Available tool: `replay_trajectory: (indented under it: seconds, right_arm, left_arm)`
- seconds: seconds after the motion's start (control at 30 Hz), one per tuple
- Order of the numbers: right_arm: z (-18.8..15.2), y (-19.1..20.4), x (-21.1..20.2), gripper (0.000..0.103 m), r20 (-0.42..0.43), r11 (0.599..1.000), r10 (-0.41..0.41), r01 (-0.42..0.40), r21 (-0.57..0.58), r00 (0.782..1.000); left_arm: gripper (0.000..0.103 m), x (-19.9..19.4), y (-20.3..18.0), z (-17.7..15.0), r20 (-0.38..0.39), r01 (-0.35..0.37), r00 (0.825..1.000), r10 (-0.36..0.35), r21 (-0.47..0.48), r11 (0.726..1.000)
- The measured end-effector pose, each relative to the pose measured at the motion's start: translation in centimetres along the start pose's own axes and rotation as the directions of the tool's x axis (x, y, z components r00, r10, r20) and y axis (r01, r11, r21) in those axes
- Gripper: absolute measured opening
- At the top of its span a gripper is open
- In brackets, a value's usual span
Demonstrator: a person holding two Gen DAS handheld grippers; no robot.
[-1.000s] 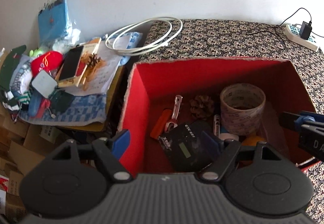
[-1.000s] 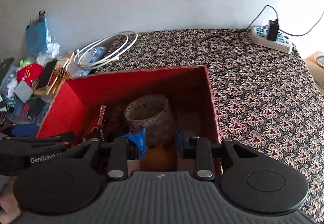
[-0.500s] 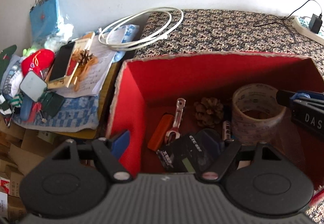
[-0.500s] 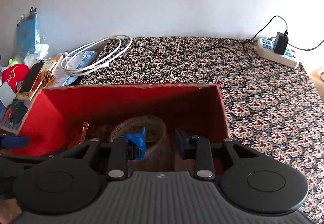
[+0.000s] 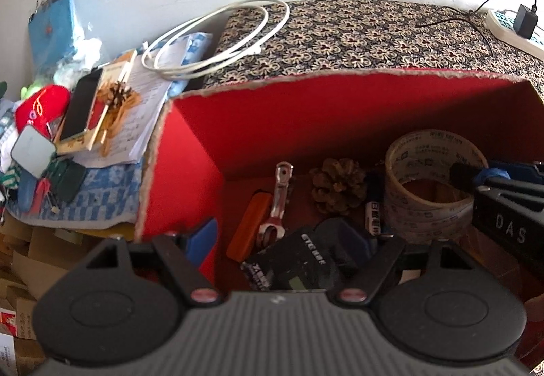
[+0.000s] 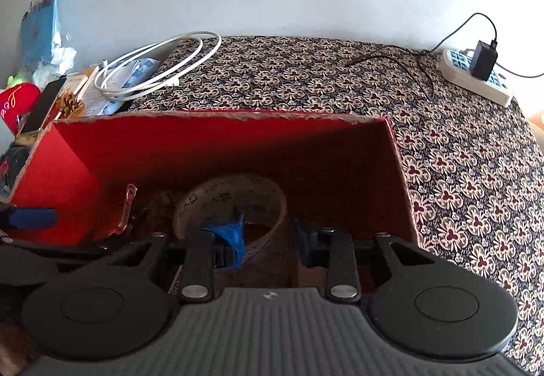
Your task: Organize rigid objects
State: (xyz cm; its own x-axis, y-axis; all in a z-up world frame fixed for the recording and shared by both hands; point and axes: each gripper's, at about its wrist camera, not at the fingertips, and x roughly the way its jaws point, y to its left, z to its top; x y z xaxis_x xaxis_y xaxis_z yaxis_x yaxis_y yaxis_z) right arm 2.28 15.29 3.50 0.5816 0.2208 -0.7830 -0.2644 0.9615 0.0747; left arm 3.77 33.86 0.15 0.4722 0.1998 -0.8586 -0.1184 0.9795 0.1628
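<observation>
I find the task's things gathered inside the red box, which stands on the patterned cloth. On its floor, in the left wrist view, I count a roll of tape standing on its flat side at the right, a pine cone just left of it, a small dark tube between those 2, a metal clip lying lengthwise, an orange case beside the clip, and a black device tilted nearest the camera. My left gripper hangs over the box's near left corner with its jaws spread wide and nothing between them; 1 blue pad sits outside the left wall, the other over the black device. My right gripper is over the tape roll, jaws parted and gripping nothing that I can see; its left pad lies over the roll's opening, the right pad beyond the roll's wall, and I cannot tell whether either touches it. Outside the box, to the left, a side surface carries a phone, papers, a red cap and a coiled white cable. A power strip with a black charger plugged in lies at the cloth's far right corner.
</observation>
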Motion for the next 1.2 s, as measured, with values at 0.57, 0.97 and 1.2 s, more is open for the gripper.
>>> replay_trajectory:
  seconds: [0.57, 0.97, 1.2]
  right_arm:
    - [-0.6, -0.8, 0.4, 0.014, -0.008, 0.996, 0.007, -0.006, 0.089, 1.000]
    - [-0.6, -1.0, 0.5, 0.014, -0.001, 0.995, 0.006, -0.006, 0.100, 1.000]
    - [-0.8, -0.9, 0.3, 0.014, 0.014, 0.996, -0.004, 0.003, 0.094, 1.000]
  left_arm:
    - [0.083, 0.2, -0.1, 0.0, 0.027, 0.000, 1.000, 0.000, 0.010, 1.000]
    - [0.083, 0.1, -0.2, -0.1, 0.045, 0.007, 0.999, -0.008, 0.011, 1.000]
    - [0.083, 0.0, -0.1, -0.3, 0.055, 0.014, 0.998, -0.015, 0.008, 1.000]
